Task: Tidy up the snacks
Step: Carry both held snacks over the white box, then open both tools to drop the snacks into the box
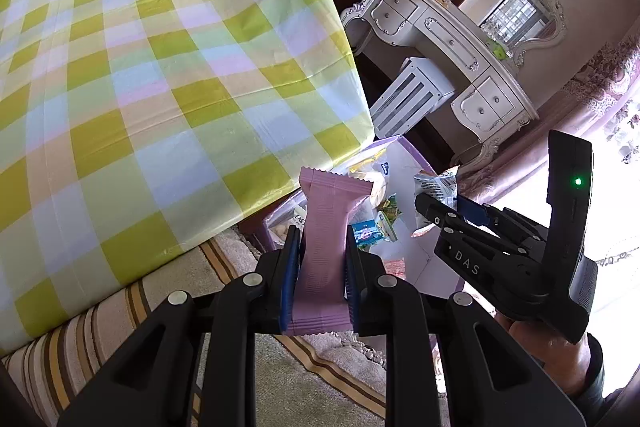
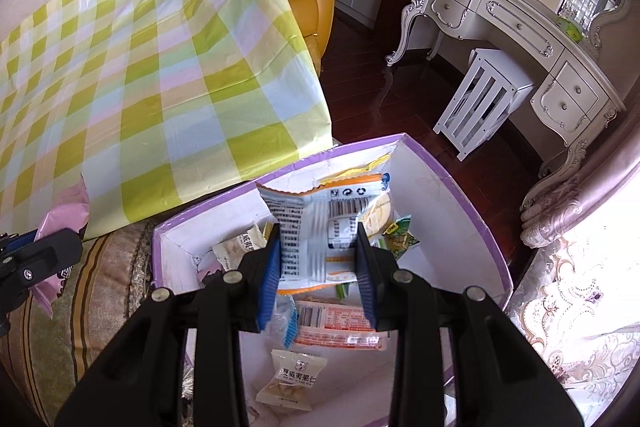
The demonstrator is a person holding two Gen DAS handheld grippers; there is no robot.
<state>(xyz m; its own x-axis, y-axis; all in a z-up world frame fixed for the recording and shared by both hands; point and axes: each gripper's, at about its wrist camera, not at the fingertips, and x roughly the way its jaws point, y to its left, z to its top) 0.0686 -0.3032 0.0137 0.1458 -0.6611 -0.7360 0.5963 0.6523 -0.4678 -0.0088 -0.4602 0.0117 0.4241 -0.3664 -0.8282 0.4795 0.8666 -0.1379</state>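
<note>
Mid-sort: two snacks lifted, checked worktop (image 2: 152,75) bare.
Left tool (image 1: 322,267) clamping pink wafer packet (image 1: 324,239); right tool (image 2: 318,275) clamping white barcoded packet (image 2: 320,227) above purple-rimmed box (image 2: 460,179), several snacks (image 2: 292,379) inside, unsorted.

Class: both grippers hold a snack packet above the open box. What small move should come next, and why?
Probably carry the pink packet in the left gripper over to the checked tablecloth. Both grippers are shut on packets, the right gripper holding a white and orange packet above the purple-rimmed box, and the cloth beside it lies bare.
</note>
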